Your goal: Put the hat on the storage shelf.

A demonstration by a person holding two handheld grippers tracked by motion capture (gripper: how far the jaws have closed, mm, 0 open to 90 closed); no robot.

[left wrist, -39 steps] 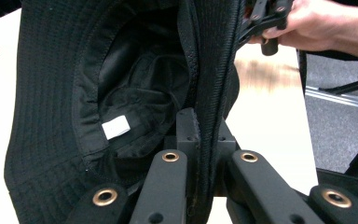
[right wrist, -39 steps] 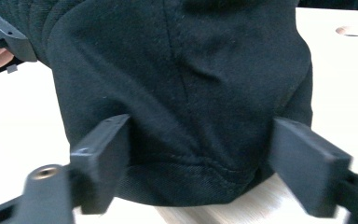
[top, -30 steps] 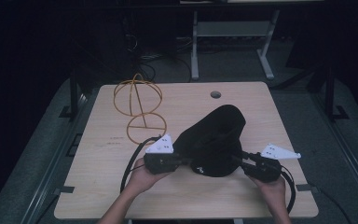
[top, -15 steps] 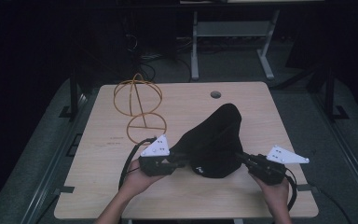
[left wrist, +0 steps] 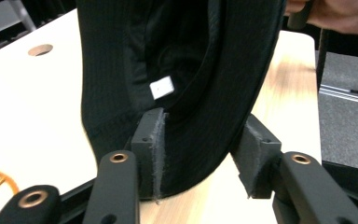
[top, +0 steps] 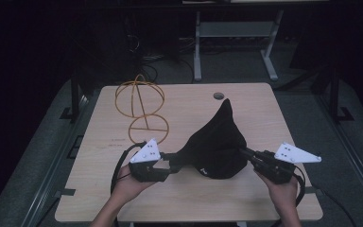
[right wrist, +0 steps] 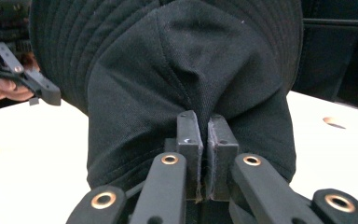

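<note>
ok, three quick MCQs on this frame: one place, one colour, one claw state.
1. The gold wire stand sits at the table's:
A far left
B near right
C centre

2. The hat is:
A white
B black
C red

3. The right claw is:
A wide open
B clear of the hat
C shut on the hat

A: it stands by the far left corner in the high view.
B: dark cloth in all views.
C: its pads pinch a fold of fabric, while the left claw stands open around the brim.

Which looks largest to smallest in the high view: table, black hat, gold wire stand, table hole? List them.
1. table
2. black hat
3. gold wire stand, close behind the hat and farther from the camera, so that order is unsure
4. table hole
</note>
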